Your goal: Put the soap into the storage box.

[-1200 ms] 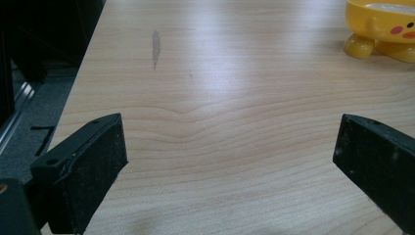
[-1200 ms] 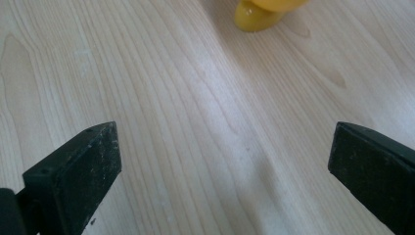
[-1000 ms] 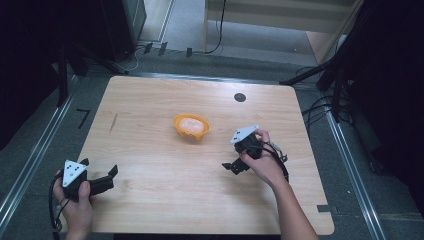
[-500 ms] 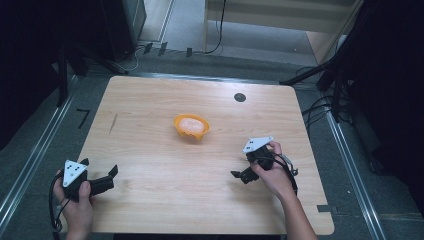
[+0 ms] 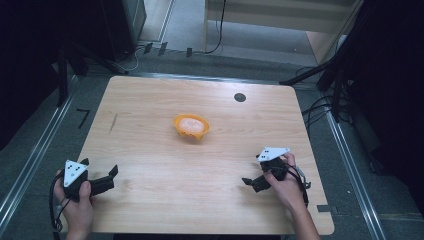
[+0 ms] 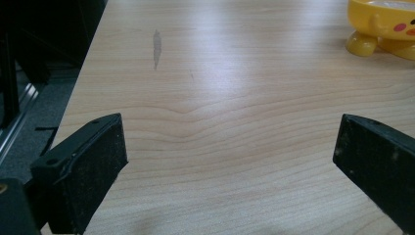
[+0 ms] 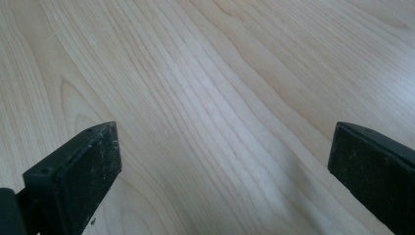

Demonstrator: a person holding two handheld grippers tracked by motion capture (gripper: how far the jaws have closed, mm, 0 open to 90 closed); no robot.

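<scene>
Both the left gripper point(image 5: 111, 176) and right gripper point(image 5: 248, 183) rest wide open and empty, well apart from the yellow bowl point(image 5: 191, 126), so a reach toward it likely comes next.

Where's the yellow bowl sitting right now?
In the high view, the yellow bowl sits near the middle of the table, ahead of and between both grippers, touching neither.

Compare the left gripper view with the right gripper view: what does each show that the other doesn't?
Left gripper view alone: part of the yellow character-shaped bowl with a pink cheek spot at top right, a grey smudge on the wood, and the table's edge with dark floor beyond. Right gripper view alone: nothing extra, just bare wood grain. Shared: the wooden table and open black jaws, nothing between them.
</scene>
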